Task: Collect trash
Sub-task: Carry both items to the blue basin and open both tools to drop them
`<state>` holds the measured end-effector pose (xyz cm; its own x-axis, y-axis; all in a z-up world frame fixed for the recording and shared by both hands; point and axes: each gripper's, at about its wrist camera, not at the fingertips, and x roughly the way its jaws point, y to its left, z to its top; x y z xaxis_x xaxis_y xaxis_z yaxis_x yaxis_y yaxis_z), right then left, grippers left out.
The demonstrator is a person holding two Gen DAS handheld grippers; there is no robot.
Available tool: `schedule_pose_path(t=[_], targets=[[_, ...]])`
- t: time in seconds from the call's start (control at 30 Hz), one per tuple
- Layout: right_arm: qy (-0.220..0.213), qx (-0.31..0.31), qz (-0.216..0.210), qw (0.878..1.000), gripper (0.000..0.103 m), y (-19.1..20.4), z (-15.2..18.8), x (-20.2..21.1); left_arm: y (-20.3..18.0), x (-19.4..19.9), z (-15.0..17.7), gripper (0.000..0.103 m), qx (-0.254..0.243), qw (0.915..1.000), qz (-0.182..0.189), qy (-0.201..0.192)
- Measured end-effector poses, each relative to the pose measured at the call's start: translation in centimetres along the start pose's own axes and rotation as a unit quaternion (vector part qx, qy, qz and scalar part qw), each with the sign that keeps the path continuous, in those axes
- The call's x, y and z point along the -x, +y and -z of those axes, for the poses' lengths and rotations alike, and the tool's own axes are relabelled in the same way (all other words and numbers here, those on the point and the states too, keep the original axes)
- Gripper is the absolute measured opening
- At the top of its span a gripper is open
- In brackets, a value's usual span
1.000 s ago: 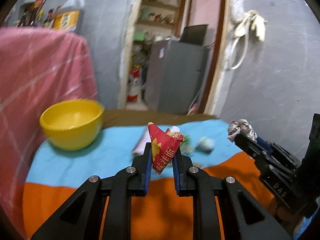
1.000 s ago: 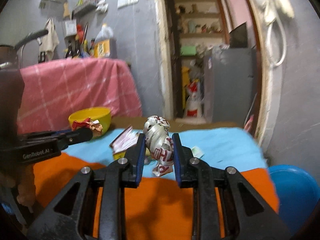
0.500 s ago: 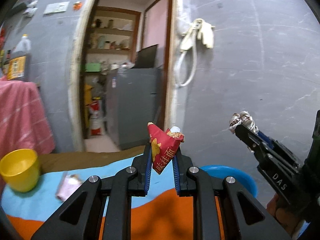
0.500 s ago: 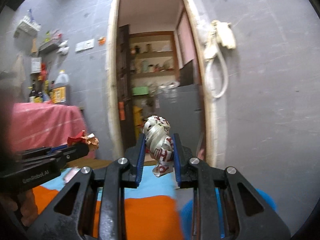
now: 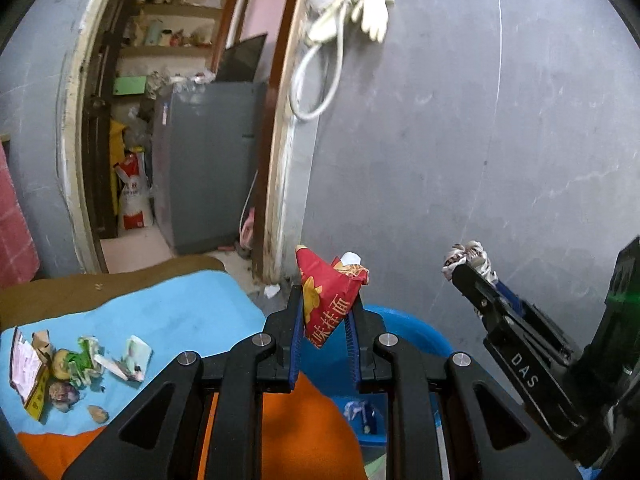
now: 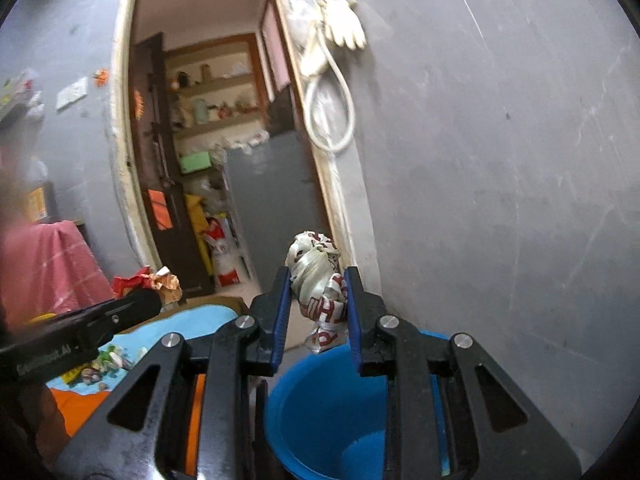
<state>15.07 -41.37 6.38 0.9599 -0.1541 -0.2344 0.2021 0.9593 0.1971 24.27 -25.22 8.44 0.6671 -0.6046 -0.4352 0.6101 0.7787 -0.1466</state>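
Left gripper [image 5: 324, 312]: closing its blue-padded jaws on a red snack wrapper [image 5: 326, 300], folded to a point and printed with white characters; the wrapper is sticking up above the fingertips. Below and beyond the jaws, in the left wrist view, the rim of a blue bucket [image 5: 408, 330] is showing, with a few scraps lying inside it.

Right gripper [image 6: 316, 304]: clamping a crumpled white wrapper with red lettering [image 6: 318, 280] between its pads; the wad is bulging above the fingertips and a tail of it is hanging down between the fingers. This gripper is hovering directly over the open mouth of the blue bucket [image 6: 304, 408], the wrapper not yet released.

Cross-views: the right gripper [image 5: 476, 280] is appearing at the right of the left wrist view with its wad at the tip; the left gripper [image 6: 154, 300] is appearing at the left of the right wrist view, red wrapper at its tip.

Table cloth [image 5: 172, 312], blue over orange: lying to the left of the bucket. A loose trash pile [image 5: 76, 364] of paper scraps, green-printed wrappers and a flat packet is sitting on its blue part, well apart from both grippers.

Background: grey wall [image 5: 500, 140], open doorway [image 5: 172, 120] with shelves and a grey cabinet, a white glove and cord [image 5: 352, 12] hanging beside the door frame.
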Motion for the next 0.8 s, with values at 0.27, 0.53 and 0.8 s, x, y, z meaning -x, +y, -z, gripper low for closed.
schedule_pose_path(t=[0.27, 0.53, 0.8], targets=[[0.079, -0.024, 0.027, 0.996, 0.032, -2.0, 1.5, -2.5, -0.5, -4.7, 0.9, 0.016, 0.03, 0.9958, 0.007, 0.087], [0.104, -0.04, 0.026, 0.993, 0.037, -2.8, 1.8, -3.5, 1.4, -7.1, 2.1, 0.03, 0.091, 0.9858, 0.019, 0.14], [0.1, -0.044, 0.025, 0.994, 0.044, -2.9, 1.8, -3.4, 2.6, -5.5, 1.7, 0.052, 0.099, 0.988, 0.009, 0.118]])
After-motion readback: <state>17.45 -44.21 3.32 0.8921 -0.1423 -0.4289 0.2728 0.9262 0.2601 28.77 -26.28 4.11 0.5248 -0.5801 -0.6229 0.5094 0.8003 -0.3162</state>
